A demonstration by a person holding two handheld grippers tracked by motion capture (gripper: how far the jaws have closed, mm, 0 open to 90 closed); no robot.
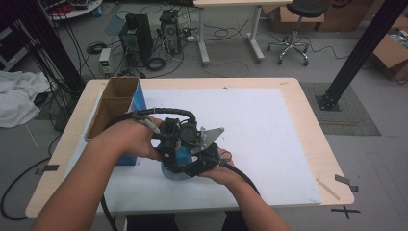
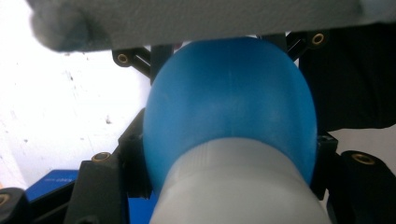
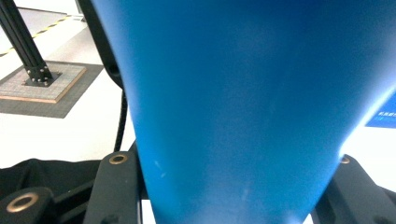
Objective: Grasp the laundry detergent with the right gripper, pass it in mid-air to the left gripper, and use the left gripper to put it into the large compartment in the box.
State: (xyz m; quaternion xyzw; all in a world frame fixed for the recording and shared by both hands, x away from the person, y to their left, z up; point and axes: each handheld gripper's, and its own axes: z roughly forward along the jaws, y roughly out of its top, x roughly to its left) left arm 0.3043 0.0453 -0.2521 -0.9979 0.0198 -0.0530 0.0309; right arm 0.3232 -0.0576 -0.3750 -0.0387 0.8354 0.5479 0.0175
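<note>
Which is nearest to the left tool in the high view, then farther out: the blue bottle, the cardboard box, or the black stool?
1. Blue bottle: between the left tool and right tool, gripped by both.
2. Cardboard box: on the table's left edge, just beyond the left hand.
3. Black stool: on the floor past the table, upper right.

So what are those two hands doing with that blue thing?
A person is holding a tool in each hand, close together over the white mat on the table. Both tools are clamped on the same blue thing: the left tool grips it near a whitish ribbed part, and the right tool grips its smooth blue body. It looks like a bottle or bulb, but what it is exactly is hard to tell. An open cardboard box stands at the left.
</note>
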